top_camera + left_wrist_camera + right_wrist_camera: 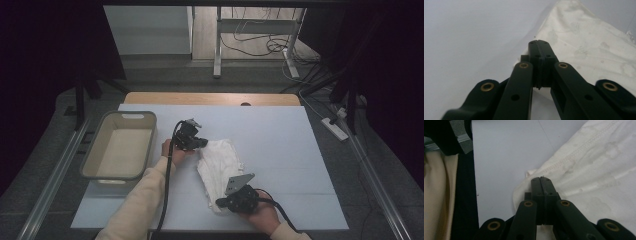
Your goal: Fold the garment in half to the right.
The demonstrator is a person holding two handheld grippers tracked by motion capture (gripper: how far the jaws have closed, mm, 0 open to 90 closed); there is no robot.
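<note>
A crumpled white cloth (220,167) lies on the pale blue table top (280,145). My left gripper (201,143) sits at the cloth's far left corner, its jaws pressed together on the cloth's edge (554,32). My right gripper (222,202) is at the cloth's near end, a grey three-cornered plate on top. Its jaws are also closed, pinching the hemmed corner (534,173). In both gripper views the cloth (599,170) spreads to the right of the jaws. A hand holds each gripper, with cream sleeves behind.
A grey rectangular tub (120,145) with nothing in it stands at the table's left edge. Bare blue table top extends to the right of and beyond the cloth. A metal rail (55,170) runs beside the table on the left. Cables lie on the floor behind.
</note>
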